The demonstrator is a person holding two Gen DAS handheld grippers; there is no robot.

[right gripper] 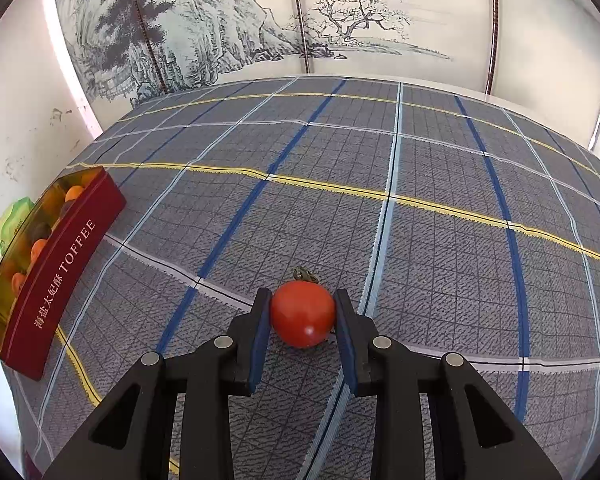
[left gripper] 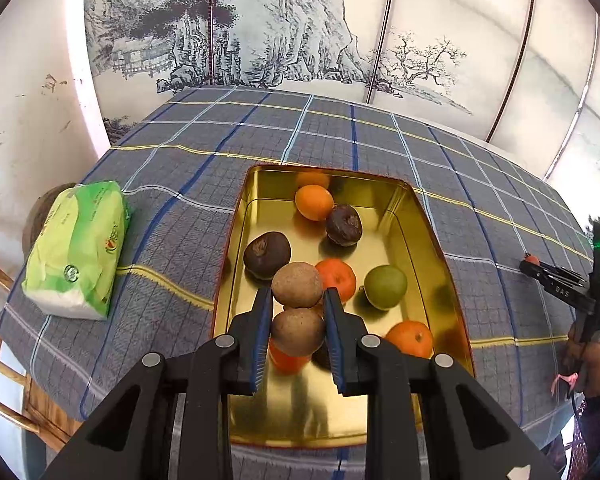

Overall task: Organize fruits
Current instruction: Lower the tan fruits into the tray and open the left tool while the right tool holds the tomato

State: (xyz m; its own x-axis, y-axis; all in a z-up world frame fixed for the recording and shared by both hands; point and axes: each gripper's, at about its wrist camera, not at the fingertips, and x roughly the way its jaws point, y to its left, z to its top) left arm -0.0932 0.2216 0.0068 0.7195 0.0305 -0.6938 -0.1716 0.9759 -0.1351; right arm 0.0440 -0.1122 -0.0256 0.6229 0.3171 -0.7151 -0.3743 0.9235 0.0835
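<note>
Your left tongs point(left gripper: 296, 316) pinch a brown kiwi point(left gripper: 297, 290) above the gold tin point(left gripper: 440, 248), at its 6 o'clock end beside the oranges, ready to drop, while your right tongs point(right gripper: 303, 312) clamp the red tomato point(right gripper: 302, 314) on the tabletop point(right gripper: 420, 240), well off at the tin's 3 o'clock.

The cloth point(right gripper: 420, 240) is grey-blue plaid with yellow, white and dark blue lines. The tin point(left gripper: 432, 232) is shiny gold inside, dark red outside with white "TOFFEE" lettering. In it: 4 oranges point(left gripper: 314, 202), 2 dark brown fruits point(left gripper: 343, 225), 2 tan ones point(left gripper: 297, 285), 1 green point(left gripper: 385, 287). Bright red tomato point(right gripper: 302, 314), lower centre. Green-and-white pack point(left gripper: 76, 248) at left. Black-and-grey ink landscape screen point(right gripper: 220, 20) up top.
</note>
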